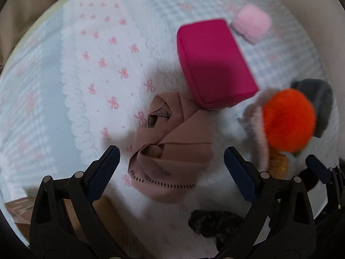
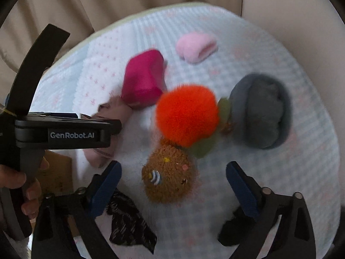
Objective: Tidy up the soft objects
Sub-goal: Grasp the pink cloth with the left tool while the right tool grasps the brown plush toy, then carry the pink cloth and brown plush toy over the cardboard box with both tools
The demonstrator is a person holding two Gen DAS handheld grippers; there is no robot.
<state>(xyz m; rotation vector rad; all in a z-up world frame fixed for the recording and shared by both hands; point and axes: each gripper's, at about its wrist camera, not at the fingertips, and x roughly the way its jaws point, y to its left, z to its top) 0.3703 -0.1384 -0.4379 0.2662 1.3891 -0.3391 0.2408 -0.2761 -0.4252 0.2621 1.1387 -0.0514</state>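
Fuzzy orange pompom [image 2: 187, 114] rests on the brown plush ball [image 2: 169, 178], framed by the right gripper [image 2: 173, 183], both grippers' [image 1: 171, 166] jaws wide, empty.

Orange pompom [image 2: 186, 115] crowds brown plush [image 2: 169, 178], seemingly touching

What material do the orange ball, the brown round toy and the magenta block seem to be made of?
Orange ball: probably long-pile plush or faux fur; its outline is fuzzy.
Brown round toy: seems looped, curly knit or terry plush, with small stitched details.
Magenta block: smooth matte fabric, possibly over foam; flat faces, rounded edges and a seam show.
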